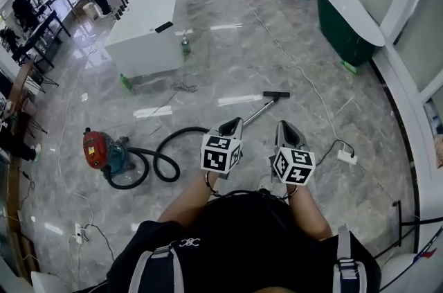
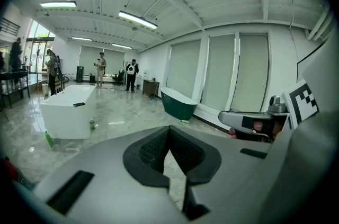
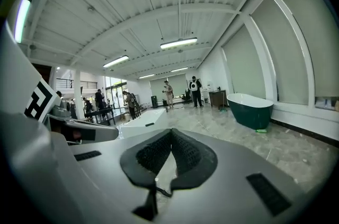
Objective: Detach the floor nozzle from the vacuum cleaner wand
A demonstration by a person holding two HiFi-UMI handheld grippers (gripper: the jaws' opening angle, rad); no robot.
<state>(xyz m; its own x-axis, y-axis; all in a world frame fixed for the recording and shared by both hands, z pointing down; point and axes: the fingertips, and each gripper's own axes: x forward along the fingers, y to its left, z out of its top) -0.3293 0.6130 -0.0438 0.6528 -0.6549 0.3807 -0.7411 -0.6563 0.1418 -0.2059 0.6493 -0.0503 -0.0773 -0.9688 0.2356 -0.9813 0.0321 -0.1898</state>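
The vacuum cleaner [image 1: 100, 149], red and teal, lies on the marble floor at the left. Its black hose [image 1: 160, 161] loops toward me and joins a silver wand [image 1: 257, 113]. The wand ends in a black floor nozzle [image 1: 276, 95], flat on the floor ahead. My left gripper [image 1: 235, 123] hovers over the wand's near end, jaws shut and empty. My right gripper [image 1: 285, 125] is beside it to the right, also shut and empty. In the left gripper view the pads [image 2: 153, 151] meet with nothing between them. The right gripper view shows its pads [image 3: 188, 154] the same way.
A white block-shaped tub [image 1: 147, 25] stands ahead at the left with a green bottle [image 1: 185, 46] beside it. A dark green bathtub [image 1: 349, 21] is at the far right. A power strip [image 1: 346, 156] and a thin cable [image 1: 304, 77] lie on the floor. People stand at the back.
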